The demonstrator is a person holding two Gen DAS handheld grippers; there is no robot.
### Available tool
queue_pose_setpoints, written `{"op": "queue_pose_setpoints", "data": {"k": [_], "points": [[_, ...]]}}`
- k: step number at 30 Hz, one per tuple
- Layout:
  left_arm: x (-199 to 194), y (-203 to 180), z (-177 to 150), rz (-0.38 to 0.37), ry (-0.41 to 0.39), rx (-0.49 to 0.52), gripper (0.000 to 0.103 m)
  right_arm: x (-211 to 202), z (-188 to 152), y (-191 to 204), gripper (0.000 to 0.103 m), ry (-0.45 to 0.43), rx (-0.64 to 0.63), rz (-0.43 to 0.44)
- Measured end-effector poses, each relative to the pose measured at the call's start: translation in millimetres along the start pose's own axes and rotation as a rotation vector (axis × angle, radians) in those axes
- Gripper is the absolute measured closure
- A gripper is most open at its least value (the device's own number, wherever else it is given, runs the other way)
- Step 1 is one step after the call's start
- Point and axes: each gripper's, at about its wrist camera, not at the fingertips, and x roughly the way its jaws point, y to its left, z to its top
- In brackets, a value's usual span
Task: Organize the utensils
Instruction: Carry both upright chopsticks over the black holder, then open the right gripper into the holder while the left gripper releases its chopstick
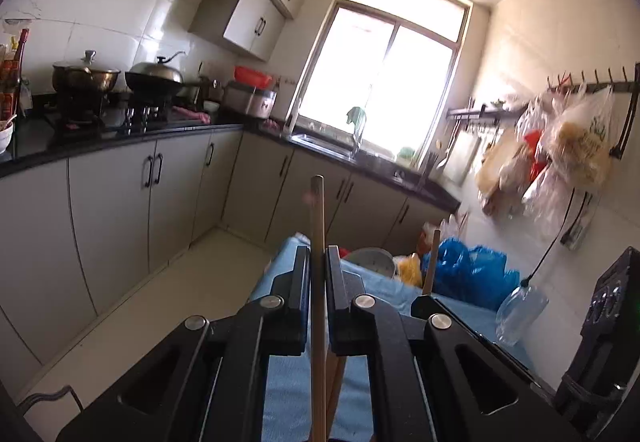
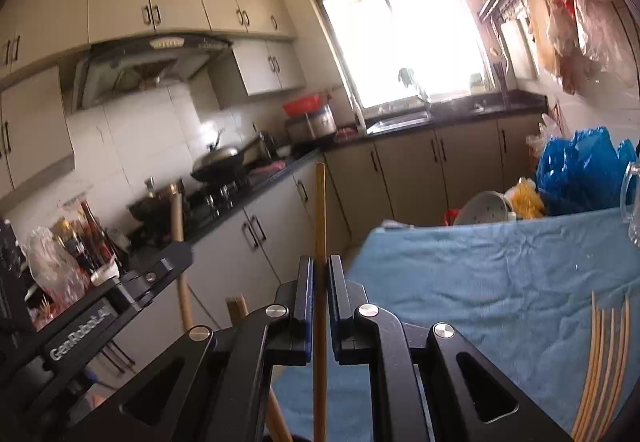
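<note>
My left gripper (image 1: 319, 262) is shut on a wooden chopstick (image 1: 318, 226) that stands upright between its jaws, raised above the blue cloth (image 1: 384, 290) on the table. My right gripper (image 2: 319, 270) is shut on another wooden chopstick (image 2: 320, 218), also upright. The right gripper's chopstick also shows in the left wrist view (image 1: 431, 262), to the right. The left gripper (image 2: 152, 274) with its chopstick (image 2: 177, 214) shows at the left of the right wrist view. Several more chopsticks (image 2: 604, 358) lie on the blue cloth (image 2: 480, 274) at the lower right.
A glass mug (image 2: 631, 202) stands on the cloth's right edge. A metal bowl (image 2: 486, 208), a yellow bag (image 2: 526, 198) and a blue plastic bag (image 2: 576, 170) sit behind the table. Counters with pots (image 1: 86, 76), a wok (image 1: 156, 80) and a sink (image 1: 320, 140) line the walls. Bags (image 1: 560, 150) hang on wall hooks.
</note>
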Motion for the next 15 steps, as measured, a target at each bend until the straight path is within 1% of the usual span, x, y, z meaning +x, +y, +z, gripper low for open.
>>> {"op": "queue_pose_setpoints", "data": {"k": [7, 12, 15], "points": [[0, 3, -16, 0.030, 0.029, 0.015, 0.096, -2, -22, -3, 0.095, 0.056, -0.013, 0.000], [-11, 5, -16, 0.045, 0.027, 0.007, 0.096, -4, -24, -5, 0.094, 0.085, 0.005, 0.018], [-24, 6, -13, 0.073, 0.026, 0.007, 0.096, -8, -23, -4, 0.092, 0.091, -0.003, 0.013]]}}
